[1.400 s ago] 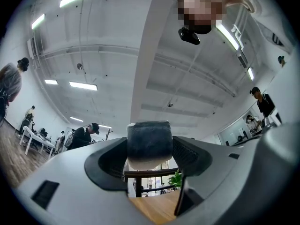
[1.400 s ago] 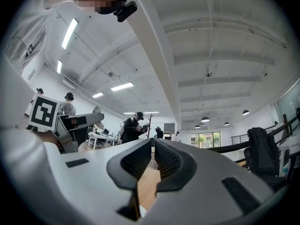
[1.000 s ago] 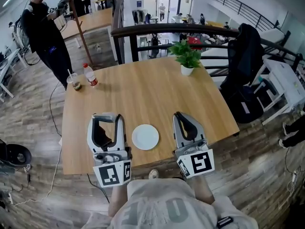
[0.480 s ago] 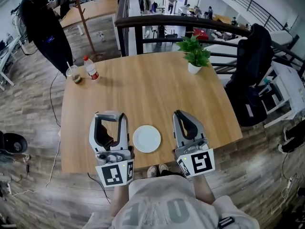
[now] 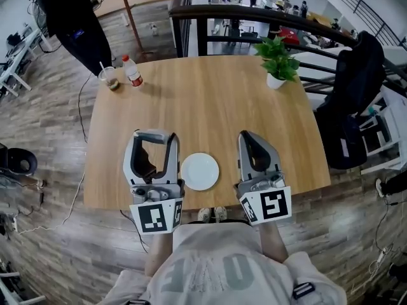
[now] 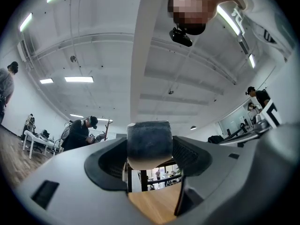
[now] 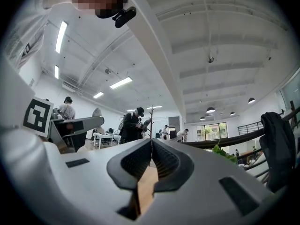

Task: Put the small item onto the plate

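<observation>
on a wooden worktop a white plate is set at the near edge. the dark small item is clamped in the left claw just beside the plate; the right claw is closed, empty. if released early, the item could be lost off that edge.

I see the small item, a dark grey rounded block with a pale underside, clamped between the fingers of the left gripper. The plate is white and round, lying flat on the wooden counter, just right of that gripper.
</observation>
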Action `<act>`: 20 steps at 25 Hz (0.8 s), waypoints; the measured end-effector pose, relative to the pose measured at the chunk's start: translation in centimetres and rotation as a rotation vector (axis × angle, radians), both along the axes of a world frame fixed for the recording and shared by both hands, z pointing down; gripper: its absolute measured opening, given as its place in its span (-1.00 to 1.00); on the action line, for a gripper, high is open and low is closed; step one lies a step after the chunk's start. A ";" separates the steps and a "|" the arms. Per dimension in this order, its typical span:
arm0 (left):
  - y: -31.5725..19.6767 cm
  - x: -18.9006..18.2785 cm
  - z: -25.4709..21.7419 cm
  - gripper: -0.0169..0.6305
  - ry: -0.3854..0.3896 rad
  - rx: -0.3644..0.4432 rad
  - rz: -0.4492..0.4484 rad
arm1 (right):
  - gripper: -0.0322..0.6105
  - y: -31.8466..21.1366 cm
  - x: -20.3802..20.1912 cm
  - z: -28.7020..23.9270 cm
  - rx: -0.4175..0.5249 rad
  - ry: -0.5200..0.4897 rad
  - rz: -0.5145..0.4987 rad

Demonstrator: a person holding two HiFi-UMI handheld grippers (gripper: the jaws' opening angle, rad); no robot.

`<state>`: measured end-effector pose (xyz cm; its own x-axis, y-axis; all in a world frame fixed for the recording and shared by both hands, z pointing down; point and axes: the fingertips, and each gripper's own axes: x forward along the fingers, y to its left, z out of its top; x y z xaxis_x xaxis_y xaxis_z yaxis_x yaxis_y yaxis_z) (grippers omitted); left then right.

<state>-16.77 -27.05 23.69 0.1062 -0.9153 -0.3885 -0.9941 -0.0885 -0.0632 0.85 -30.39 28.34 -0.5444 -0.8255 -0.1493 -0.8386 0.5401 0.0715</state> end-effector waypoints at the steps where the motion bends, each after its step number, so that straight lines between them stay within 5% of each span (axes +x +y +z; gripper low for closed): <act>1: 0.0 0.2 0.1 0.00 -0.002 -0.005 0.002 | -0.84 -0.1 0.0 0.2 -0.003 0.005 0.001; 9: -2.2 1.8 1.7 0.00 -0.074 -0.064 0.026 | -0.85 -0.9 0.6 0.0 -0.009 0.010 -0.001; 15: -3.7 3.0 9.2 0.00 -0.196 -0.322 0.026 | -0.85 -0.1 1.3 1.4 -0.062 0.012 0.013; 20: -5.4 5.0 16.2 0.00 -0.245 -0.570 0.121 | -0.84 -0.2 1.4 2.0 -0.080 0.021 0.009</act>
